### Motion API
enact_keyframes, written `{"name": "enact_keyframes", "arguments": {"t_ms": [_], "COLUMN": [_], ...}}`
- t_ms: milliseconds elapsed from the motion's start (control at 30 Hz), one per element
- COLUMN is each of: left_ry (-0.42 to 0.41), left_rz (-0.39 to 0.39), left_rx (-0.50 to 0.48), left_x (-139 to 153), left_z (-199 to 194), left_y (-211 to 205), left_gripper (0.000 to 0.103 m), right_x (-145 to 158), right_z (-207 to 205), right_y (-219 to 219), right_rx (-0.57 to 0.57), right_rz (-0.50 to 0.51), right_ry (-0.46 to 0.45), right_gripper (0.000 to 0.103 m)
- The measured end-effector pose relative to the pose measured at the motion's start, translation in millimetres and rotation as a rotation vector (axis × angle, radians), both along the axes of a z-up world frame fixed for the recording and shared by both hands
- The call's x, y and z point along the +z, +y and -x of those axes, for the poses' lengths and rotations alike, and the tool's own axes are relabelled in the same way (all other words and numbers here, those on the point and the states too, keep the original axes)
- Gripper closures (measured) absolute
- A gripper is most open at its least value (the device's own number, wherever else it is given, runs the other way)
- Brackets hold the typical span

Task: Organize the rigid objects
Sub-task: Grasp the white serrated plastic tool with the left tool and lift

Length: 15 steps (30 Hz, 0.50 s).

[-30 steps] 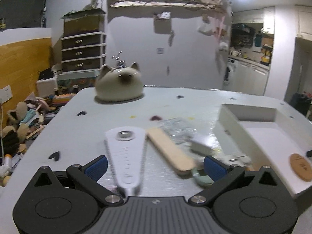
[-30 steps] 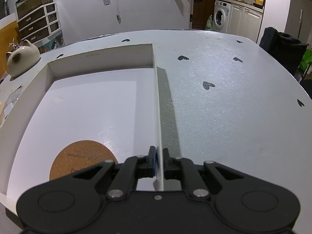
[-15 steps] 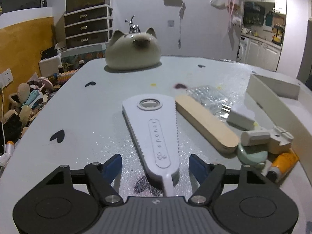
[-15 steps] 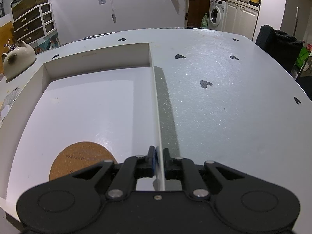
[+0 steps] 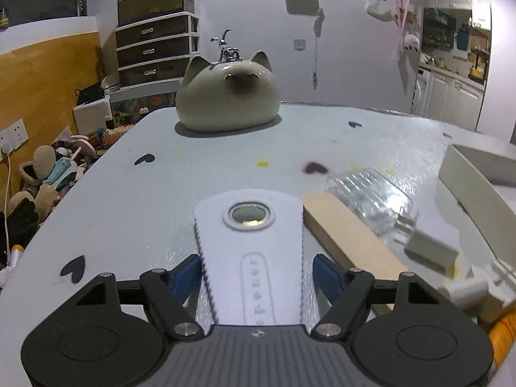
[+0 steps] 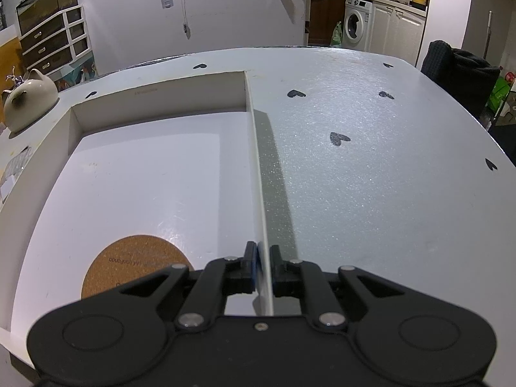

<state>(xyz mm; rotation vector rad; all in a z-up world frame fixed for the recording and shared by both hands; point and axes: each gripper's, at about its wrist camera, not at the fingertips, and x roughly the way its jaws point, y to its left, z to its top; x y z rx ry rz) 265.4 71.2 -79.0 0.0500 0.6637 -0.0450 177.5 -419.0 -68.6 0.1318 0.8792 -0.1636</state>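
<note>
A flat white wedge-shaped tool [image 5: 251, 242] with a round metal-ringed hole lies on the grey table. My left gripper [image 5: 256, 274] is open, its blue pads on either side of the tool's narrower part, close to its toothed edges. A wooden block [image 5: 348, 242], a clear plastic packet [image 5: 367, 193] and small white pieces [image 5: 432, 251] lie right of it. My right gripper [image 6: 262, 264] is shut on the right wall [image 6: 258, 167] of the white tray [image 6: 135, 187]. A cork coaster [image 6: 135, 264] lies in the tray.
A cat-shaped ceramic pot [image 5: 227, 96] stands at the table's far side; it also shows in the right wrist view [image 6: 27, 100]. The tray's corner [image 5: 474, 177] is at the right. An orange tube [image 5: 504, 332] lies at the lower right. Clutter lies off the table's left edge.
My left gripper has moved forward and lower over the white tool, so its pads now flank the tool. The right gripper stays clamped on the tray wall.
</note>
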Motion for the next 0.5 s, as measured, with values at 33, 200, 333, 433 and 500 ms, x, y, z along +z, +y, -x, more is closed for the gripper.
{"name": "enact_keyframes", "arguments": {"t_ms": [33,200,333,433,500], "left_ry": [-0.005,-0.020,-0.022,-0.022,-0.029], "left_rz": [-0.001,-0.001,-0.004,-0.014,-0.014], "left_rx": [0.002,0.013,-0.002,-0.004,-0.008], "left_x": [0,0,1,2,3], "left_z": [-1,4,15,24,30], "left_y": [0,0,1,1,1], "left_gripper": [0.027,0.034,0.034,0.035,0.035], "right_x": [0,0,0,0,0], "right_z": [0,1,2,2,2], "right_y": [0,0,-1,0,0], "right_rx": [-0.001,-0.003,-0.004,-0.005,-0.004], "right_rz": [0.000,-0.004,-0.006,-0.006,-0.006], "right_ry": [-0.001,-0.004,-0.007,-0.009,-0.009], "right_gripper": [0.093,0.093,0.093,0.093,0.093]}}
